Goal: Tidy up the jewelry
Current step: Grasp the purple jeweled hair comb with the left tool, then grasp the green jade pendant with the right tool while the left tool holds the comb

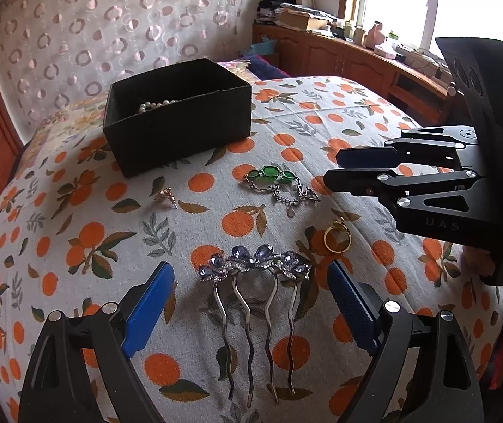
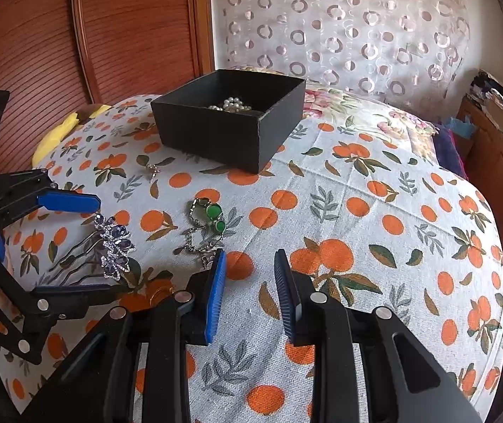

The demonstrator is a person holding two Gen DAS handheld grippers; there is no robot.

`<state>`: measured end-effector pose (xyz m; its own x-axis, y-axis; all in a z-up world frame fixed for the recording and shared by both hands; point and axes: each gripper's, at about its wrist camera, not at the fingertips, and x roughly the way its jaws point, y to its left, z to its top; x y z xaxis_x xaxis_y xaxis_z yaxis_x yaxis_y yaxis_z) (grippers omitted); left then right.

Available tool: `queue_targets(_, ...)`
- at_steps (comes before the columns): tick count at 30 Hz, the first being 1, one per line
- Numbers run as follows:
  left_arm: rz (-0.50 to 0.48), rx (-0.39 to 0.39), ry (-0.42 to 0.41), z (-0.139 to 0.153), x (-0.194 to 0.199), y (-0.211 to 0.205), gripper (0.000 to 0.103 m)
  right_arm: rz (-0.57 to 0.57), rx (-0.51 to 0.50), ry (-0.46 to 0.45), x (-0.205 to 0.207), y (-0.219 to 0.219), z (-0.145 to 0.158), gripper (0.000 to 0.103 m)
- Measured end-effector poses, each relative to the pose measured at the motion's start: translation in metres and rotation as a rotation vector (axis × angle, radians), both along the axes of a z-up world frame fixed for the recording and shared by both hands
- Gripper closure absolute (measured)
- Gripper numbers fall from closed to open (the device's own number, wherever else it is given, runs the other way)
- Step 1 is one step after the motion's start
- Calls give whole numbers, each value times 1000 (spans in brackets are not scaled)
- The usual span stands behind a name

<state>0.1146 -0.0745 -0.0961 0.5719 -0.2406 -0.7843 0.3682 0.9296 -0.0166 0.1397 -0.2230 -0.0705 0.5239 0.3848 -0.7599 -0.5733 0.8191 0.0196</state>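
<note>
A black box (image 1: 181,120) (image 2: 230,123) stands on the orange-print cloth with a pearl strand (image 1: 156,105) (image 2: 232,104) inside. On the cloth lie a purple jewelled hair comb (image 1: 255,264) (image 2: 115,243), a green-stone bracelet (image 1: 276,178) (image 2: 212,216), a gold ring (image 1: 336,238) and a small earring (image 1: 167,195) (image 2: 152,170). My left gripper (image 1: 251,282) (image 2: 71,243) is open, its fingers on either side of the comb's head. My right gripper (image 2: 249,264) (image 1: 332,167) is open and empty above the cloth, right of the bracelet.
The cloth covers a bed (image 2: 392,211). A wooden headboard (image 2: 75,35) and a patterned curtain (image 2: 339,28) stand behind the box. A wooden cabinet (image 1: 357,56) with clutter runs under the window at the right. A yellow item (image 2: 57,134) lies at the bed's far left edge.
</note>
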Motion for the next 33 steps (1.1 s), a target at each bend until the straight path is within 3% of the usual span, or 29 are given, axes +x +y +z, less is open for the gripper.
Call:
queue_targets(6,-4,8,-8,-1,-1,-3,19,-1,-2,0,0,0,0,73)
queue_targets(11,-7,10,-4,-2,-1,-3,29,0,-1,0,0,0,-1,73)
queue_targets(14,-5,15,-8,-3,-2,-3,40,0,-1,0,0,1,-1,73)
queue_targets(33,38,-36,-88,21,-18,15,41,31,1,-17,6,11,11,73)
